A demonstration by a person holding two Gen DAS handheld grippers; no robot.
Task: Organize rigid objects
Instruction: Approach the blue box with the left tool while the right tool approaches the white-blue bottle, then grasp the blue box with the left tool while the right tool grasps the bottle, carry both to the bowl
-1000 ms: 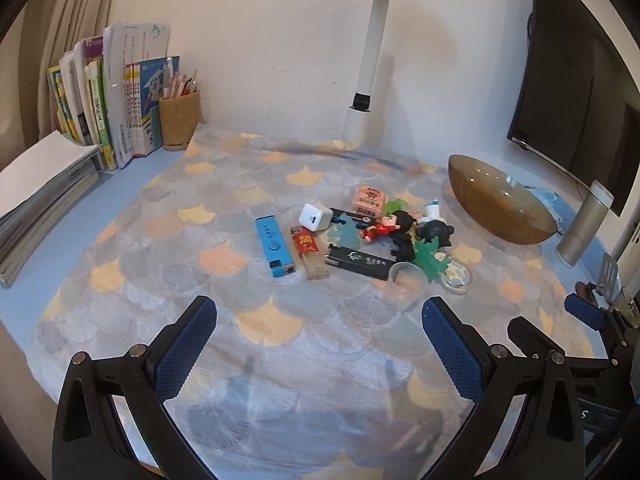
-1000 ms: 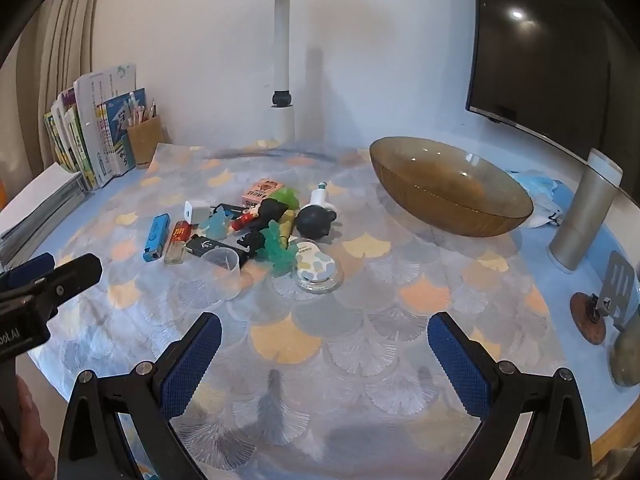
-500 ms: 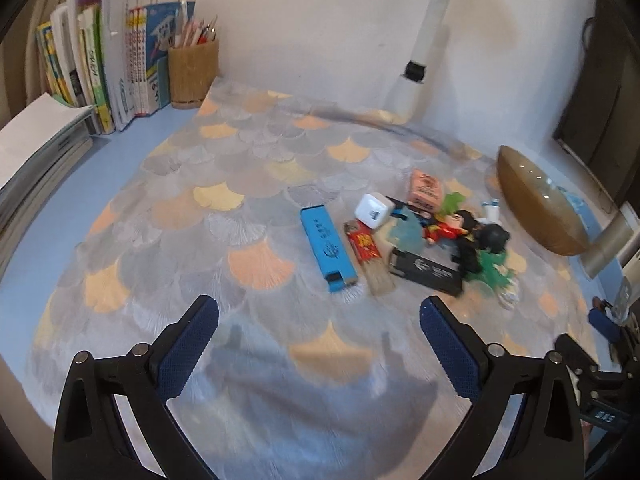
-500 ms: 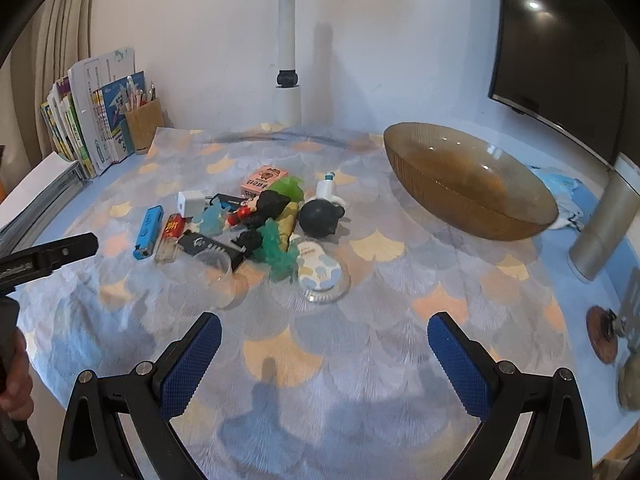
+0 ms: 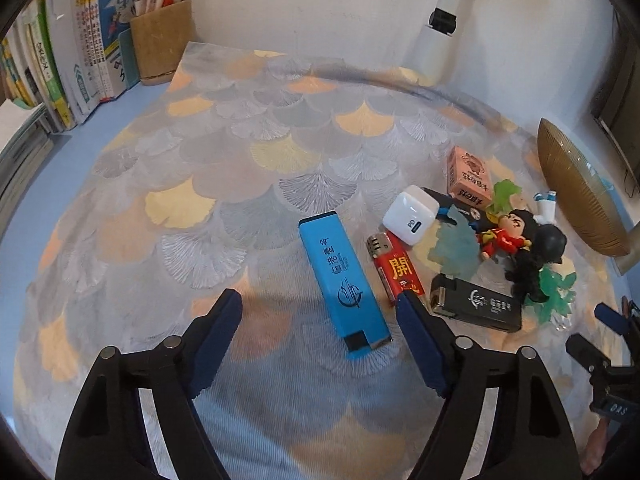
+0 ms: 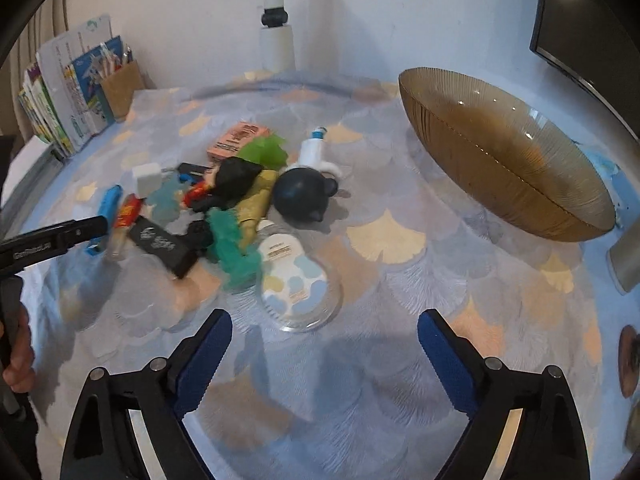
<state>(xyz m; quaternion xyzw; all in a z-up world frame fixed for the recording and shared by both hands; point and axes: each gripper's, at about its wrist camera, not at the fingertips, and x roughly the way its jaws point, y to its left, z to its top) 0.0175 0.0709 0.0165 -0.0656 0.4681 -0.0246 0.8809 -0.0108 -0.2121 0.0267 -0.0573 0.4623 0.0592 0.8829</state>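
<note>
your left gripper (image 5: pixel 320 312) hangs over the fan-patterned cloth (image 5: pixel 248 168) with its jaws apart and just closing in; the near end of the long blue rectangular lighter (image 5: pixel 342 280) lies between the pads, untouched. your right gripper (image 6: pixel 324 340) stands wide, also narrowing, empty, just short of the round clear-rimmed compact (image 6: pixel 296 280). the amber ribbed glass bowl (image 6: pixel 504 152) sits well apart to the right.
</note>
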